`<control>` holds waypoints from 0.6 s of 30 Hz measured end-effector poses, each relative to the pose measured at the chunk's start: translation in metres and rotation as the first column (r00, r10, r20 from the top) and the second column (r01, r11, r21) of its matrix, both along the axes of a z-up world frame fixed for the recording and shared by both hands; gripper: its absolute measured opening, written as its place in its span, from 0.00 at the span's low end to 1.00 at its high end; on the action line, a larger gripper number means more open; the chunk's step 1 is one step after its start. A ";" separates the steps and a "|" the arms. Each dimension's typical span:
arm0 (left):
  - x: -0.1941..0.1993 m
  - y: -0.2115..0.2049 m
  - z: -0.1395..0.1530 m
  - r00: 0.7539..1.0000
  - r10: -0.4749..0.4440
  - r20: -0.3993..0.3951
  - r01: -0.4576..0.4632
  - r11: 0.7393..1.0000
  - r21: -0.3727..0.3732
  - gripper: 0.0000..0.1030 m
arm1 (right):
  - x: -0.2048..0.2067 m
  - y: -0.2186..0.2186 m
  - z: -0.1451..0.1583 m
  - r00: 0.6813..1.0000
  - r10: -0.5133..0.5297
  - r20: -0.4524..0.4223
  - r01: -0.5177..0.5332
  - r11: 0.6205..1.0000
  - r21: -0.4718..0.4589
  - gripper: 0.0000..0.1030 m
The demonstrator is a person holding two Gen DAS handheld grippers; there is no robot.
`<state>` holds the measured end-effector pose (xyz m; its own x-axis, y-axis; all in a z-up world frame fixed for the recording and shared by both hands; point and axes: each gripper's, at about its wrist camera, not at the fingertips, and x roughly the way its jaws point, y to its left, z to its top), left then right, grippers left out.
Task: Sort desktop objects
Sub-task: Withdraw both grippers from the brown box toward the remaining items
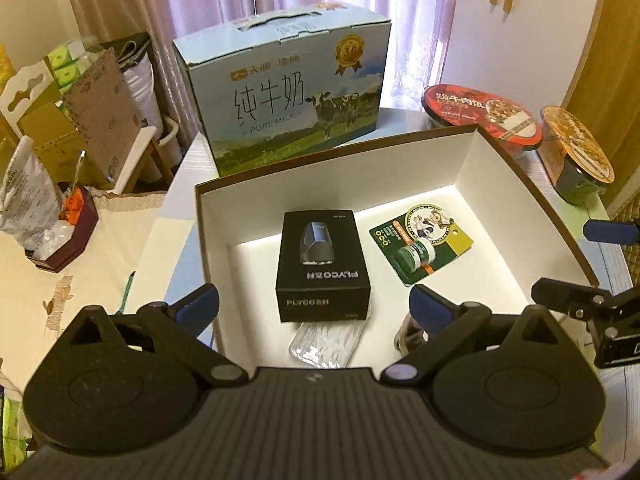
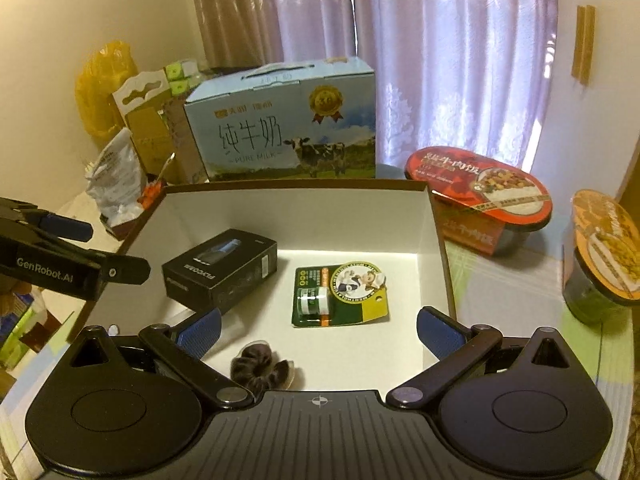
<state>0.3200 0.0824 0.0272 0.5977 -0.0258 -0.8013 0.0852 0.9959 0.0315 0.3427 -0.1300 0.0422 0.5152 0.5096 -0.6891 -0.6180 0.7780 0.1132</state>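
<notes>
At the top centre stands the milk carton [image 2: 280, 124], heavy-looking, best lifted by its handle. Below it the open white box [image 2: 288, 220] fills the middle of the table [image 2: 500, 292]. Inside, left of centre, lies the black shaver box [image 2: 220, 272], stiff and light; grip its long sides. The carded balm [image 2: 340, 296] at centre is flat, slippery. The soft hair tie [image 2: 260, 368] sits lowest. Left tongs [image 1: 316, 304] and right tongs [image 2: 318, 332] are spread, empty.
</notes>
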 end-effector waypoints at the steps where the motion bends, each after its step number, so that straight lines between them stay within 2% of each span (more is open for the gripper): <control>1: -0.006 0.000 0.002 1.000 0.003 0.008 -0.003 1.000 -0.001 0.97 | -0.004 -0.001 0.002 1.000 -0.003 0.005 0.003 1.000 0.004 0.98; 18: -0.102 -0.006 0.026 0.996 0.068 0.065 -0.069 0.997 0.022 0.99 | -0.082 -0.027 0.031 0.999 -0.016 0.048 0.013 0.998 0.062 0.98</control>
<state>0.2179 0.0767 0.0535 0.6477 0.0359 -0.7611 0.0137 0.9982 0.0587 0.2608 -0.1573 0.0733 0.5548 0.5430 -0.6303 -0.6130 0.7790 0.1316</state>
